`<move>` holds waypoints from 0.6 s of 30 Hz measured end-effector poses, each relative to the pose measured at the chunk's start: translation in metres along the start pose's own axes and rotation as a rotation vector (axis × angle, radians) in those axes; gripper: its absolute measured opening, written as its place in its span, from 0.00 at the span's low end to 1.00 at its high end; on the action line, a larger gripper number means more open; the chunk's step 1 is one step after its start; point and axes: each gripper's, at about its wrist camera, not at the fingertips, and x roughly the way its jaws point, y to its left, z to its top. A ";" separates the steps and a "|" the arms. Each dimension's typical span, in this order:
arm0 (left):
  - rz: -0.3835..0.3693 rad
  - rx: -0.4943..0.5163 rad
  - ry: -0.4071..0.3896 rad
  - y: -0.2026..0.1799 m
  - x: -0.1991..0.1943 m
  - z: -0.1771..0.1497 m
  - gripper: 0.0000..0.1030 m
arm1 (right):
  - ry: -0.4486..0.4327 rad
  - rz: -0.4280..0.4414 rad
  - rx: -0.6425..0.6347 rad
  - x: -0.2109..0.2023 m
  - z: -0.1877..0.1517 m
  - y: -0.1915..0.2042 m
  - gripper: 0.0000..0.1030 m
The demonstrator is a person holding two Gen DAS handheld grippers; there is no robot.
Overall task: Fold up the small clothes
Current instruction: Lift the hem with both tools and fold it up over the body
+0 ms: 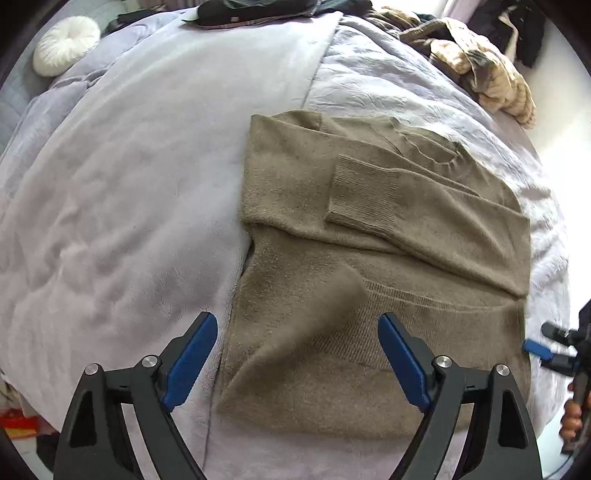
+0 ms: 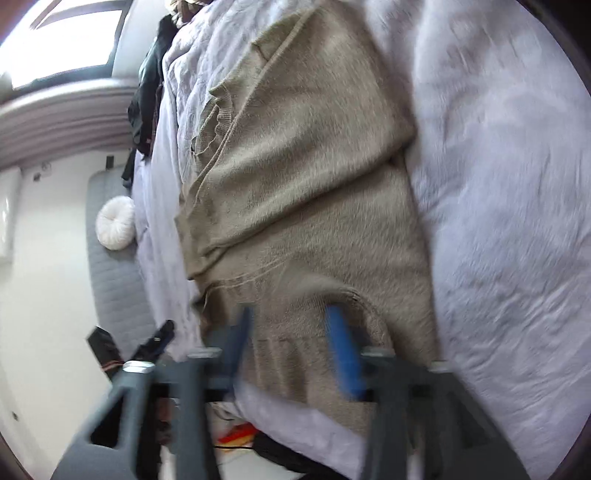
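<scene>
An olive-brown knit sweater (image 1: 369, 240) lies flat on the lilac bed cover (image 1: 129, 203), with its sleeves folded across the chest and a raised crease in its lower half. My left gripper (image 1: 297, 317) hangs open over that lower half, one blue pad off the sweater's left edge and the other above its hem area, with nothing between them. In the right wrist view the sweater (image 2: 295, 166) runs lengthwise. My right gripper (image 2: 290, 312), blurred, is open above its hem end and holds nothing. It also shows at the left wrist view's right edge as the right gripper (image 1: 546, 347), held by a hand (image 1: 570, 417).
A round white cushion (image 1: 66, 44) sits at the bed's far left corner. A heap of beige and brown clothes (image 1: 487, 74) lies at the far right and dark garments (image 1: 258, 11) along the far edge. Wide lilac blanket stretches left of the sweater. Red-and-yellow clutter (image 2: 236, 434) is on the floor.
</scene>
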 end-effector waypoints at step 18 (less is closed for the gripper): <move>-0.081 0.360 0.251 -0.035 0.099 0.006 0.21 | -0.021 -0.540 -0.266 0.063 -0.010 0.037 0.17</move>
